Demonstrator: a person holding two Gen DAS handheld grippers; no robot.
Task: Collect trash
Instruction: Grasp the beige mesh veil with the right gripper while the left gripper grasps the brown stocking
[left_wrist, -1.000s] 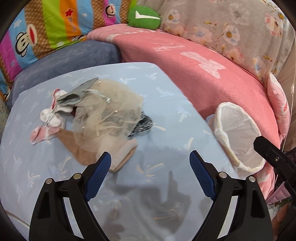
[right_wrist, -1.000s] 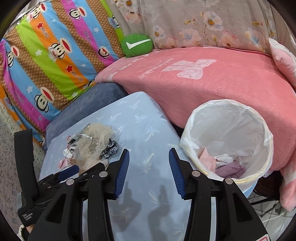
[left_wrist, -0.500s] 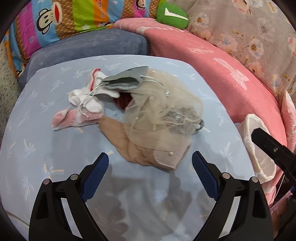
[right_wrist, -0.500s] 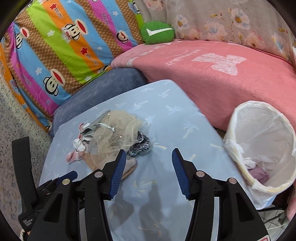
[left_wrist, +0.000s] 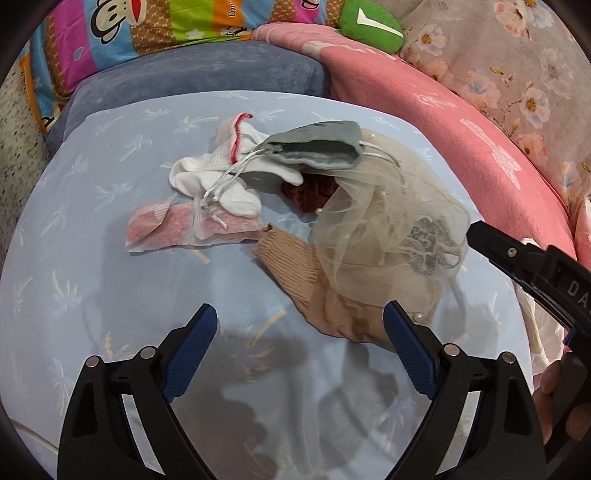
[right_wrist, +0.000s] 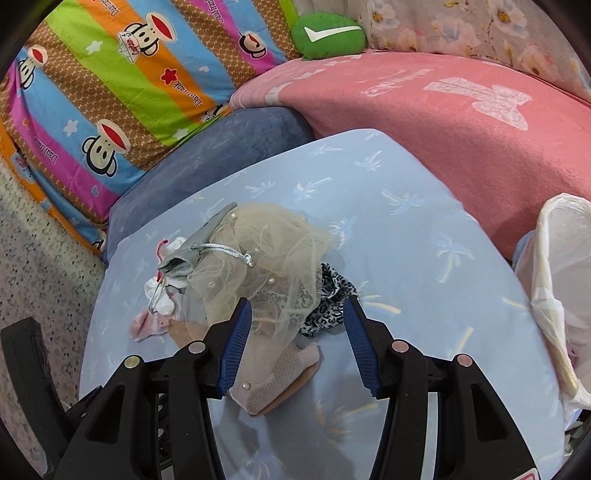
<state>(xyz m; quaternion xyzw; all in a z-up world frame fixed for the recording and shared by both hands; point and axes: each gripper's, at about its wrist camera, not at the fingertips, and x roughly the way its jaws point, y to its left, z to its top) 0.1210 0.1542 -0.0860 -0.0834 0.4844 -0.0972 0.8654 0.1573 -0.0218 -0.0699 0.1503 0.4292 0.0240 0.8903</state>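
Observation:
A heap of trash lies on the light blue table (left_wrist: 92, 295): beige tulle (left_wrist: 384, 229), a tan knit piece (left_wrist: 295, 269), a grey drawstring pouch (left_wrist: 317, 147), white socks (left_wrist: 221, 177) and a pink packet (left_wrist: 173, 229). My left gripper (left_wrist: 299, 347) is open and empty, just short of the knit piece. My right gripper (right_wrist: 299, 343) is open over the near edge of the heap, with the tulle (right_wrist: 266, 266) and a leopard-print cloth (right_wrist: 328, 295) between and beyond its fingers. The white-lined bin (right_wrist: 557, 295) stands at the table's right edge.
A pink blanket (right_wrist: 443, 122) and a blue-grey cushion (right_wrist: 221, 155) border the table's far side. A striped monkey-print pillow (right_wrist: 110, 85) and a green cushion (right_wrist: 325, 35) lie behind. Speckled floor (right_wrist: 33, 258) shows on the left.
Both grippers have moved left and closer to the heap. The bin has slid to the right edge of the right view and nearly out of the left view.

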